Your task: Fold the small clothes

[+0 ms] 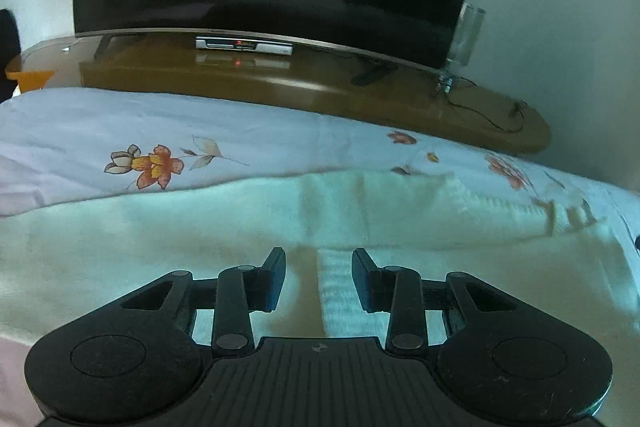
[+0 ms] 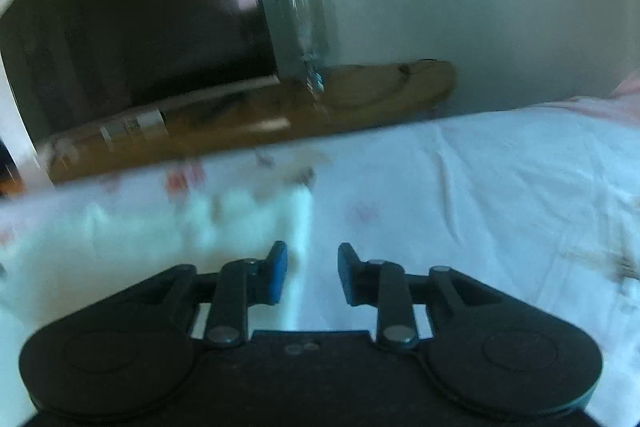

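Both the left gripper (image 1: 319, 277) and right gripper (image 2: 312, 275) hover narrowly parted, jaws empty, over the pale-green knitted garment (image 1: 200, 227) spread flat on the floral-sheeted bed (image 1: 100, 123), probably ready for folding.

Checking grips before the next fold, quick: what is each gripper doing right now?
Left gripper: open, over the pale knit garment, gripping nothing.
Right gripper: open, nothing pinched, at the garment's edge over the bedsheet.

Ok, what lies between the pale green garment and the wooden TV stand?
In the left wrist view, only a strip of floral bedsheet separates the pale green garment from the wooden TV stand; nothing else rests there.
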### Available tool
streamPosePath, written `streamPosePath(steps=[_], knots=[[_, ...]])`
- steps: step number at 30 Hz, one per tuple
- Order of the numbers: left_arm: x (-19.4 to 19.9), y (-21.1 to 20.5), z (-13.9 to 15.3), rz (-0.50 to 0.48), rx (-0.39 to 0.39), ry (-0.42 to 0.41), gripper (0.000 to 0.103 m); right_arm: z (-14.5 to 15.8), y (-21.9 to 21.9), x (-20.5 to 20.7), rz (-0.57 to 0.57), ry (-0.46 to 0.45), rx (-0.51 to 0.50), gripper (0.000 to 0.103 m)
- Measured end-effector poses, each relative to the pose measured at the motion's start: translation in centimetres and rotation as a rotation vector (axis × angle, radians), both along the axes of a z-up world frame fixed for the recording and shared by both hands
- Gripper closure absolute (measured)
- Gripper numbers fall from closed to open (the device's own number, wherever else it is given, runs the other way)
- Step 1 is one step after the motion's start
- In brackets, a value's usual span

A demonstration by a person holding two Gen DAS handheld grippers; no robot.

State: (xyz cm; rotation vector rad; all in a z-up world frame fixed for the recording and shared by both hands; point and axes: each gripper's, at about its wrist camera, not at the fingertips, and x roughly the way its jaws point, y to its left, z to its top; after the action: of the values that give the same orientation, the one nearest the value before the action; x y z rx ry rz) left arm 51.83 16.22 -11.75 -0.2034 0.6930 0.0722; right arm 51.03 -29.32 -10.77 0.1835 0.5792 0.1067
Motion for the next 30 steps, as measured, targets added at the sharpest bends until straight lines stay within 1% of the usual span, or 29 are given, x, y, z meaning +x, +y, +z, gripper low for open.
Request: streamPosePath(steps=[1,2,4,6,7,8,9,10,11,13,14,15,16,17,18,19,20,21,22,24,26,30], knots=[[0.4,0.1,-0.2,0.002,-0.013,0.014,0.067,-0.1,-0.1,1.1,-0.003,-0.014,0.018,0.071],[0.6,0.2,-0.5,0.001,-0.015,0.021,0.067,-0.3,-0.5,2.2,-0.003,-0.009,0.052,0.071],[0.9,0.1,-1.1,0.009,-0.018,0.036,0.067,-1.3,-1.8,4.5,-0.003,0.031,0.174,0.071],[0.6,0.1,-1.5,0.021,-0.028,0.034,0.067,-2.2,-2.2,6.4,0.012,0.074,0.242,0.071],[0.6,0.1,-1.6,0.024,-0.026,0.036,0.067,-2.4,-2.2,6.9,0.015,0.097,0.261,0.079],[0.5,0.2,-1.6,0.024,-0.025,0.038,0.067,-2.6,-1.9,7.1,0.012,0.117,0.244,0.096],[0.5,0.2,-1.7,0.025,-0.027,0.040,0.067,-2.6,-1.5,7.3,0.011,0.124,0.191,0.097],[0.5,0.1,-1.7,0.023,-0.023,0.042,0.067,-2.3,-1.1,6.8,0.006,0.111,0.126,0.097],[0.6,-0.1,-1.8,0.014,-0.004,0.042,0.067,-2.3,-0.9,6.5,-0.005,0.098,0.072,0.097],[0.7,-0.3,-1.8,0.011,0.011,0.042,0.067,-3.0,-1.0,6.2,-0.022,0.107,0.047,0.098],[0.7,-0.3,-1.7,0.005,0.014,0.042,0.067,-3.1,-0.9,6.2,-0.024,0.104,0.041,0.095],[0.6,-0.2,-1.5,0.004,0.025,0.043,0.067,-2.8,-0.7,6.1,-0.027,0.107,0.025,0.090],[0.3,-0.2,-0.8,0.030,0.037,0.033,0.067,-2.3,-0.5,5.8,-0.035,0.098,0.006,0.080],[-0.1,-0.3,-0.2,0.048,0.040,0.002,0.067,-1.6,-0.3,5.1,-0.040,0.070,-0.002,0.081],[-0.5,-0.6,0.5,0.039,0.026,-0.038,0.067,-0.9,-0.4,4.5,-0.020,0.033,0.002,0.081],[-0.4,-1.6,0.9,0.007,0.021,-0.044,0.067,-0.4,-0.2,4.1,0.000,0.018,-0.008,0.085],[-0.1,-2.7,1.1,-0.028,0.039,-0.036,0.067,-0.1,0.1,4.0,0.014,0.021,-0.035,0.087],[0.1,-4.3,1.0,-0.073,0.071,-0.029,0.067,0.0,0.6,3.6,0.032,0.025,-0.063,0.087],[0.4,-5.4,0.6,-0.097,0.093,-0.011,0.067,-0.1,1.0,3.4,0.062,0.029,-0.070,0.089],[0.9,-6.2,-0.8,-0.109,0.092,0.052,0.067,-0.8,1.9,3.3,0.092,0.066,-0.103,0.086],[-0.1,-6.6,-1.4,-0.109,0.117,0.030,0.067,-1.7,2.3,3.1,0.117,0.130,-0.122,0.087],[-2.1,-6.2,-1.5,-0.119,0.128,0.023,0.067,-2.4,2.0,-0.4,0.136,0.116,-0.183,0.084]])
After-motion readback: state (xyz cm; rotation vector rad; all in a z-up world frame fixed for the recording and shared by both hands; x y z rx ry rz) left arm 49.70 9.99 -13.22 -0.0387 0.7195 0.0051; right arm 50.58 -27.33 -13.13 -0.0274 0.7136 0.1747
